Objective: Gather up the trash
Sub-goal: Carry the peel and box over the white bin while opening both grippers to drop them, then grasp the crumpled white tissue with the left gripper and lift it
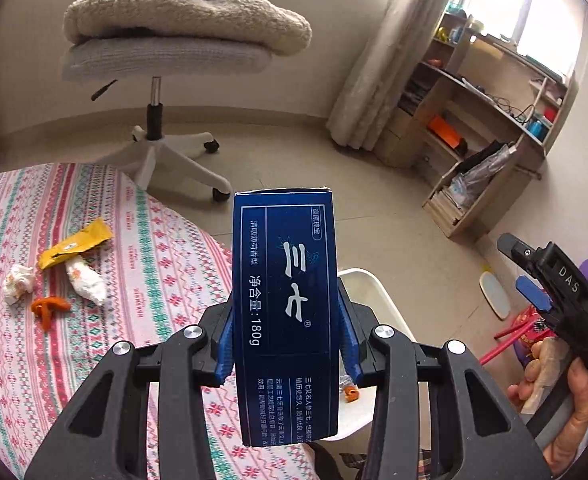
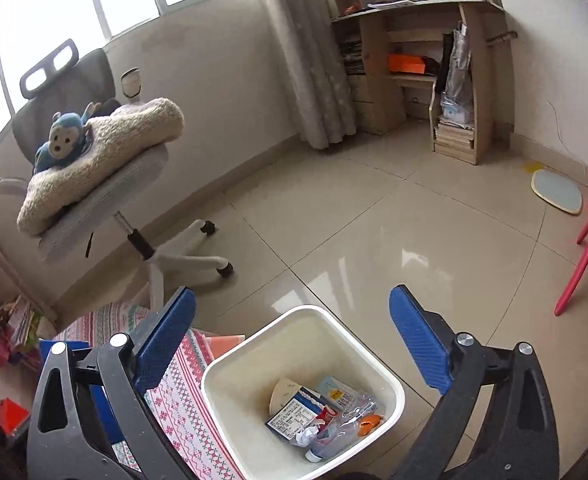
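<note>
My left gripper [image 1: 286,340] is shut on a dark blue toothpaste box [image 1: 284,300], held upright above the bed edge and partly over the white trash bin [image 1: 373,284]. On the patterned bedspread [image 1: 154,240] to the left lie a yellow wrapper [image 1: 74,246], a crumpled tissue [image 1: 18,282], a white wad [image 1: 88,282] and orange peel [image 1: 48,307]. My right gripper [image 2: 294,340] is open and empty above the white trash bin [image 2: 254,360], which holds cartons, plastic and paper. The right gripper also shows in the left wrist view [image 1: 533,276].
A swivel chair [image 2: 94,184] with a cushion and a blue toy monkey [image 2: 60,142] stands on the tiled floor. A wooden desk with shelves [image 2: 433,80] is by the curtain. A red stool leg [image 2: 581,264] and a flat oval board [image 2: 555,196] are at right.
</note>
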Demonstrator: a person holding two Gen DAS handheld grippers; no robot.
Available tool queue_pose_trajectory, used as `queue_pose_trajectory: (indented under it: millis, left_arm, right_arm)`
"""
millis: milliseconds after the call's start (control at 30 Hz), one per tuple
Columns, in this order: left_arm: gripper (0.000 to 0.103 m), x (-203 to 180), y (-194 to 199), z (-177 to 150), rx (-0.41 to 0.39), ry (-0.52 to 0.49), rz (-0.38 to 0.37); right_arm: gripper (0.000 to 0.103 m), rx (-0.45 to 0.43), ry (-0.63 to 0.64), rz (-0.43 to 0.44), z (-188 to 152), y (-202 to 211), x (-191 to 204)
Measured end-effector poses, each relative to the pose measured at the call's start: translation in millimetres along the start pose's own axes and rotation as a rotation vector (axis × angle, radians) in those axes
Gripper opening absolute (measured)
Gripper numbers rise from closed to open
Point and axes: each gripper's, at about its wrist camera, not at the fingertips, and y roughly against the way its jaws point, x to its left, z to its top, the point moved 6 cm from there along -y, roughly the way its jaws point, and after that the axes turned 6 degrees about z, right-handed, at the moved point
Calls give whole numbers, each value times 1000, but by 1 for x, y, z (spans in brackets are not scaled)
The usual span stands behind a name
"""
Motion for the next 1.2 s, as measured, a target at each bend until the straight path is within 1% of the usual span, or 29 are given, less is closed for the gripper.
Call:
queue_pose_trajectory:
  millis: [100, 200, 267, 300, 400, 433, 533, 567, 733, 867, 1100, 1167, 1200]
  left_arm:
    - [42, -19, -22, -9, 66, 7, -45]
    - [42, -35, -41, -15, 106, 11, -71]
    - [48, -44, -52, -19, 152, 19, -93]
    - [49, -47, -55, -20, 161, 21, -97]
    - [51, -45, -54, -20, 145, 4, -76]
    - [53, -42, -54, -20, 140, -5, -62]
    - [55, -29, -50, -15, 119, -19, -13]
    - [58, -23, -48, -13, 109, -22, 9]
    - [66, 18, -35, -5, 59, -56, 128]
    - [68, 67, -30, -4, 52, -51, 230]
    - [68, 173, -33, -12, 131, -23, 409]
    - [68, 208, -34, -18, 163, 22, 435]
    - [68, 226, -34, -21, 182, 64, 436]
  right_arm:
    - [94, -7, -46, -3, 4, 1, -9]
    - [95, -23, -66, -7, 9, 3, -13]
    - [95, -28, -71, -6, 9, 4, -13]
    - [95, -28, -70, -5, 10, 4, -13]
    - [95, -31, -49, -10, 10, 3, -7]
    - [95, -32, -43, -11, 9, 3, -5]
    - [96, -21, -20, -8, 6, 0, 6]
    - [96, -12, -7, -4, 4, -3, 12]
    - [96, 58, 69, 29, -11, -24, 53]
    - [96, 113, 150, 66, -29, -39, 98]
    - [96, 215, 270, 127, -68, -60, 168]
    - [96, 238, 298, 141, -79, -65, 184]
    - [96, 248, 312, 146, -84, -67, 192]
